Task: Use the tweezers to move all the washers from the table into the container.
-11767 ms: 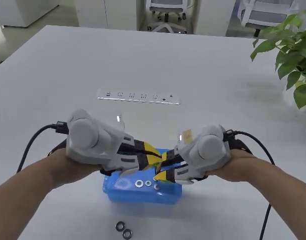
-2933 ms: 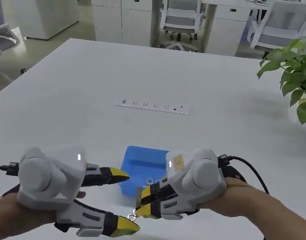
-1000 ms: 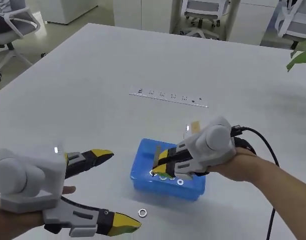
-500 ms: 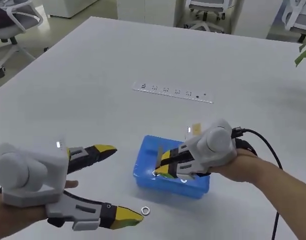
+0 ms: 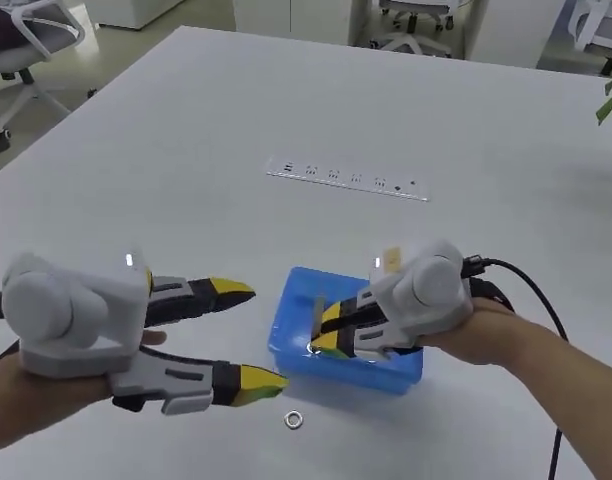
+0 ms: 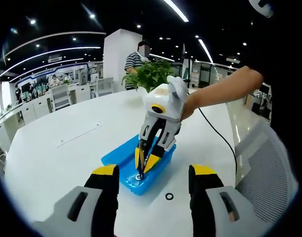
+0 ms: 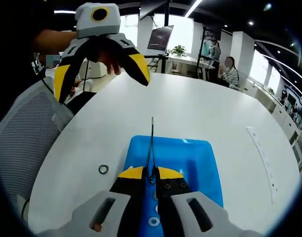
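Washer [image 5: 294,419] lies on the table [image 5: 186,150] at lower centre of the head view, just below the blue container [image 5: 298,300]. It looks light, thin and slippery, probably best nipped across its ring. The right gripper [image 5: 331,335] is clamped on the tweezers [image 7: 152,143], tips over the container. The left gripper [image 5: 264,335], jaws wide apart, hovers near the washer and may crowd the approach. A power strip [image 5: 348,180] sits well apart, upper centre.
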Motion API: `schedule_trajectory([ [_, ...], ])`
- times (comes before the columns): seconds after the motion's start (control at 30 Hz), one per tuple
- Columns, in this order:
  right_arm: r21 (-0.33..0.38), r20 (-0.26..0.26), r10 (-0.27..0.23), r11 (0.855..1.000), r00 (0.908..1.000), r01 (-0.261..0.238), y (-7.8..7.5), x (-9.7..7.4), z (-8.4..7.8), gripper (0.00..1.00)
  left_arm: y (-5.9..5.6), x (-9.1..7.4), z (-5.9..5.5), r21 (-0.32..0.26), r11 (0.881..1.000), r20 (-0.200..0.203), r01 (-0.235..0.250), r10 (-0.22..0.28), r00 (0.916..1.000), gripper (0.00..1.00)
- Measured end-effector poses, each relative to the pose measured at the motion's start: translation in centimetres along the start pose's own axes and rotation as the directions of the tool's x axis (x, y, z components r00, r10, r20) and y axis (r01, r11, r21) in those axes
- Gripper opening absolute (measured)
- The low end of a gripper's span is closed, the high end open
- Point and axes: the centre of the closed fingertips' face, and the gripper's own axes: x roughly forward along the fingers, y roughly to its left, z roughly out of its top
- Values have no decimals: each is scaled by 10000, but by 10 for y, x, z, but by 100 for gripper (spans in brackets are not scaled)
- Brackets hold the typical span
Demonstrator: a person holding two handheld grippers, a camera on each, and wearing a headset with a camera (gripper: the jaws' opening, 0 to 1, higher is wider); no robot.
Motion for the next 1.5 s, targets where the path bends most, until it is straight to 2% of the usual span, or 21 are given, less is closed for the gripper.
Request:
schedule_trajectory([
  [0.2,-19,28,-14,10000,10000,14,0,0,0,9,9,10,6,510,9983,-301,282,-267,9992,46],
  [0.5,-95,7,-22,10000,10000,22,0,0,0,9,14,30,10,996,9913,-528,861,-812,9953,30],
  [0.73,-234,-89,28,9997,10000,-30,0,0,-1,9,18,44,13,1388,9854,-583,983,-909,9942,24],
  [1.0,-376,-132,67,9993,9999,-72,1,1,-1,9,17,55,14,1658,9759,-723,1420,-1316,9887,13],
  [1.3,-559,-207,77,9984,9998,-88,1,0,-2,9,18,59,8,1765,9695,-936,1700,-1554,9834,6],
  [1.5,-593,-265,92,9982,9996,-108,1,-1,-2,9,18,59,9,1729,9690,-950,1766,-1620,9822,6],
])
